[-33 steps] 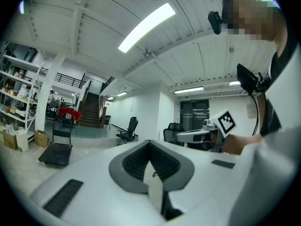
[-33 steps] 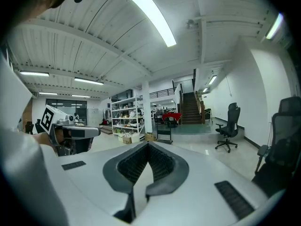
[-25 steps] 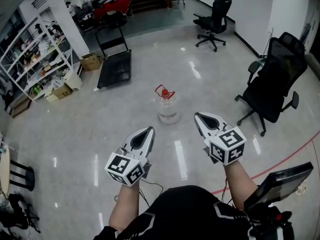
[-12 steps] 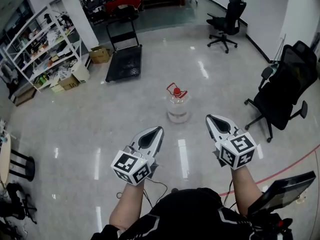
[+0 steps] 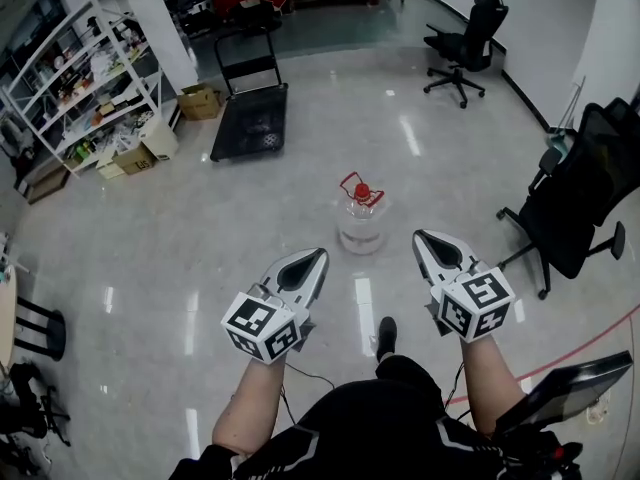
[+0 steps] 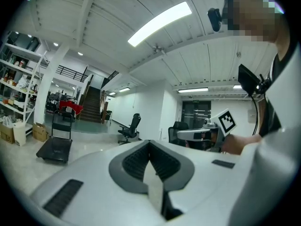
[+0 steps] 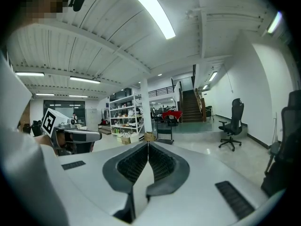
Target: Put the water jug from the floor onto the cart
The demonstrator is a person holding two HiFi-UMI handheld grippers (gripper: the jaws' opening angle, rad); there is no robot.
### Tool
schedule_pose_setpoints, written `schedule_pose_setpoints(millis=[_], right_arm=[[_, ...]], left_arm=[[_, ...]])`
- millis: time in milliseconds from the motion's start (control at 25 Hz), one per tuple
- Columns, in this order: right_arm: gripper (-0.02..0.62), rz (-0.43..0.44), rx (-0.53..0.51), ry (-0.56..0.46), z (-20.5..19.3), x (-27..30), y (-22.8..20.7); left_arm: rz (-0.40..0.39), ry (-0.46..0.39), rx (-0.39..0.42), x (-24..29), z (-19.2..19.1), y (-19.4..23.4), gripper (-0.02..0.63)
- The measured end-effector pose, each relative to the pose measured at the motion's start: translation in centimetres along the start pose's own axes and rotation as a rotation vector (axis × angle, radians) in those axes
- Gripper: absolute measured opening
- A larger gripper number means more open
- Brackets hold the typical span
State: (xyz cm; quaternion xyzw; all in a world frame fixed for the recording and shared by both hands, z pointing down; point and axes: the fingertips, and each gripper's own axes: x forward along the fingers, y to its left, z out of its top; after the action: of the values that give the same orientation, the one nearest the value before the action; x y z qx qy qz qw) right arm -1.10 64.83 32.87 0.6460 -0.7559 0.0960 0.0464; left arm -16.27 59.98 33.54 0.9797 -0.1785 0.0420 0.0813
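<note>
head view: jug (image 5: 361,223) on floor (image 5: 180,258), well apart from cart (image 5: 250,123); left tool (image 5: 318,255) and right tool (image 5: 419,236) closed, empty; nothing done yet.

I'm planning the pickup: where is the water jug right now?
In the head view, the water jug stands on the floor near the centre, ahead of and between the left gripper and right gripper; the cart is farther off, upper left.

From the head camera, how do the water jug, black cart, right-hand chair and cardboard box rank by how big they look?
1. right-hand chair, largest, partly cut off
2. black cart
3. water jug
4. cardboard box, smallest, but farther away, so true size is unsure
</note>
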Motion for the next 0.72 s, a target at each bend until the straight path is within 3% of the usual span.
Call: schedule_pose_setpoints(millis=[320, 440, 720], right_arm=[[0.003, 0.041, 0.008, 0.001, 2.6, 9.4, -9.1], [0.003, 0.048, 0.027, 0.012, 3.3, 13.0, -12.9], [0.005, 0.088, 0.082, 0.025, 3.8, 20.3, -18.1]], left_arm=[[0.042, 0.017, -0.033, 9.9, 2.1, 7.1, 0.002], [0.019, -0.013, -0.054, 13.7, 3.3, 9.1, 0.0], [0.034, 0.058, -0.041, 20.5, 3.6, 14.5, 0.002]])
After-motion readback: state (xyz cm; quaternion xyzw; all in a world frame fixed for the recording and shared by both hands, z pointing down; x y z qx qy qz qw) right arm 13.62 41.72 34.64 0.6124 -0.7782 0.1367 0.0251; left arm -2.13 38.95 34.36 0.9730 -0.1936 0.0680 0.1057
